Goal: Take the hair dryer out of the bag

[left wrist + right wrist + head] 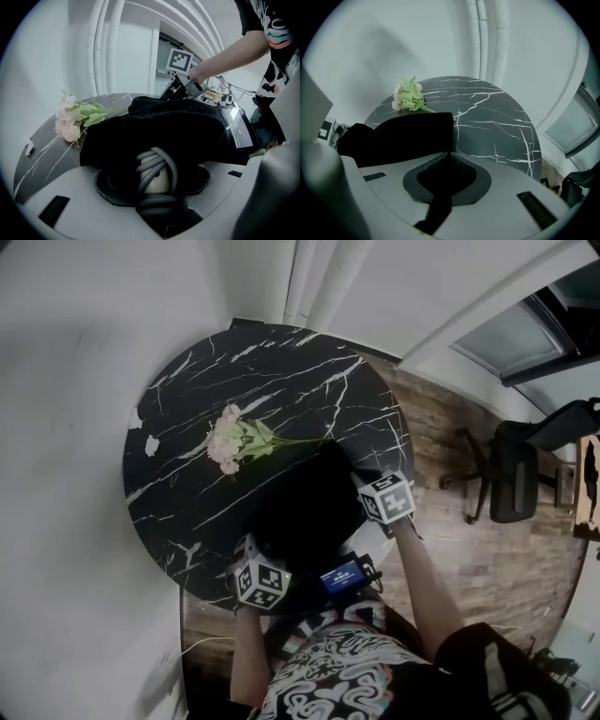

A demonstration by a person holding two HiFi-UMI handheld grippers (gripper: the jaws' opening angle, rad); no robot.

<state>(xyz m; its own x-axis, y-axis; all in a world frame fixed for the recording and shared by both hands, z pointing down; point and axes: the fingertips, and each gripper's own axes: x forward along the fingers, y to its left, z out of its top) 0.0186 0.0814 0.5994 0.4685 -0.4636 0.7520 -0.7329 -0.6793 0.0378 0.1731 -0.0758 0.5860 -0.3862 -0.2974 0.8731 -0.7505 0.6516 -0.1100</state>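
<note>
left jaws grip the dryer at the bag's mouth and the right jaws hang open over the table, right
Wrong on the right gripper: the right gripper view shows its jaws shut on the edge of the bag, not open. The left gripper does grip the dryer at the bag's mouth.

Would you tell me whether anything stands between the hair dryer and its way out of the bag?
Only the bag: its fabric drapes over the far part of the hair dryer, whose cord-wrapped end sits between the jaws of the left gripper at its mouth. The right gripper pinches the bag's edge. Nothing else visible blocks it.
</note>
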